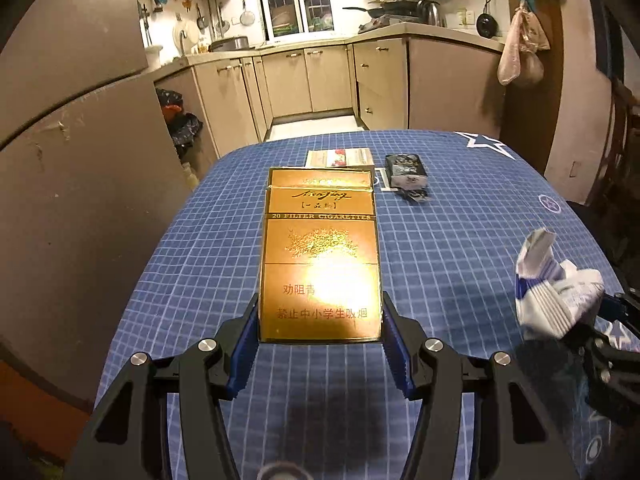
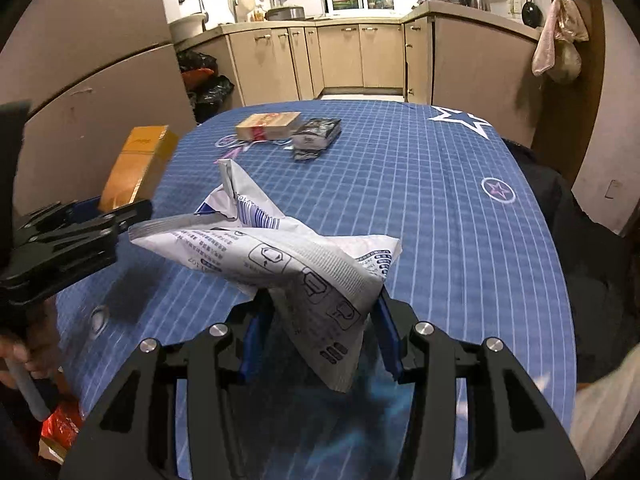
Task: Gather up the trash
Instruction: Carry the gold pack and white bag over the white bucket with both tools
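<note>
**Both hands loaded: carry them to the bin without squeezing harder**

Your left gripper (image 1: 320, 322) is clamped on the short end of the gold cigarette box (image 1: 319, 256), held above the blue checked tablecloth (image 1: 460, 220). It sticks out far, so keep it level and don't swing it. Your right gripper (image 2: 320, 312) pinches the crumpled white wrapper (image 2: 280, 248) at its lower fold; it's floppy, so move smoothly. No bin shows in either view. Ahead on the table, the tan box (image 2: 267, 125) and black pack (image 2: 318, 133) lie just beside each other, uncollected.
</note>
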